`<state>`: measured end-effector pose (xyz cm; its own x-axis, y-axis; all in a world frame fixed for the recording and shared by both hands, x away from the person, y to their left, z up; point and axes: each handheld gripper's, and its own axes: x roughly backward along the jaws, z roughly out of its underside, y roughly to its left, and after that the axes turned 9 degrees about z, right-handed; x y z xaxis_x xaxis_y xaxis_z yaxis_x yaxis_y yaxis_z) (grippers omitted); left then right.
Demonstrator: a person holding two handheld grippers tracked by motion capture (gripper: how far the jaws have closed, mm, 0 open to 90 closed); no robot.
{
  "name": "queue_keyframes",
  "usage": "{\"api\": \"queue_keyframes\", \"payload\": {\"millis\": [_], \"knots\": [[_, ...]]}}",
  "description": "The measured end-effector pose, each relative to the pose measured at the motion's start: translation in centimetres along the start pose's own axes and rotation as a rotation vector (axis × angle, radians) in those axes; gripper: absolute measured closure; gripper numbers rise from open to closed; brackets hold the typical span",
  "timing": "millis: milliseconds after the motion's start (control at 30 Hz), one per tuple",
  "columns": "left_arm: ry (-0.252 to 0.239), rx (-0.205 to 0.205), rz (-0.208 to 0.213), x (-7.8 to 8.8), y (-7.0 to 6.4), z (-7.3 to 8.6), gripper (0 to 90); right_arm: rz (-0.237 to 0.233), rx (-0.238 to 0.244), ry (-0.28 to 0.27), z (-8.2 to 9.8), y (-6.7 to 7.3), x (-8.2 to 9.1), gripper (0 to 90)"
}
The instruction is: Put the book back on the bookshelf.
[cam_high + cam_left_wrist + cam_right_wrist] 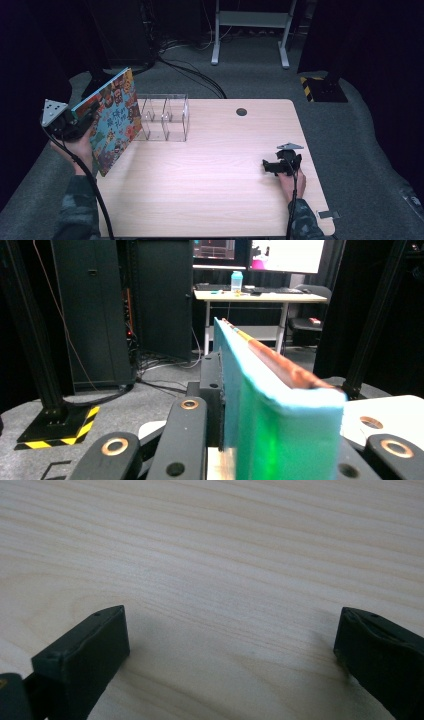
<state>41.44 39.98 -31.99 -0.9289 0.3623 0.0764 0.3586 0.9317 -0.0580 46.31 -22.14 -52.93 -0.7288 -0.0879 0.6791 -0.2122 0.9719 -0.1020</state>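
Left gripper (82,120) is clamping the picture book (114,120) by its spine edge, upright off the table's (225,165) near-left corner — stiff, thin, glossy, likely swinging. Right gripper (272,166) is resting open.

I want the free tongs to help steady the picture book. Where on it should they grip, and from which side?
Probably the book's lower right edge, approached from the table's middle. The book stands tilted off the table's left edge, with the left tongs shut on its left side, so that edge is free. The right tongs are open over bare wood. The clear rack stands behind the book's upper right part.
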Motion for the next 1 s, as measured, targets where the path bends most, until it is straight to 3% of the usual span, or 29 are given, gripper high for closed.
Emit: {"api": "queue_keyframes", "payload": {"millis": [1000], "knots": [[-0.053, -0.007, 0.010, -1.2, 0.0, 0.6, 80.6, -0.002, 0.003, 0.007, 0.0, 0.0, 0.0, 0.5]]}}
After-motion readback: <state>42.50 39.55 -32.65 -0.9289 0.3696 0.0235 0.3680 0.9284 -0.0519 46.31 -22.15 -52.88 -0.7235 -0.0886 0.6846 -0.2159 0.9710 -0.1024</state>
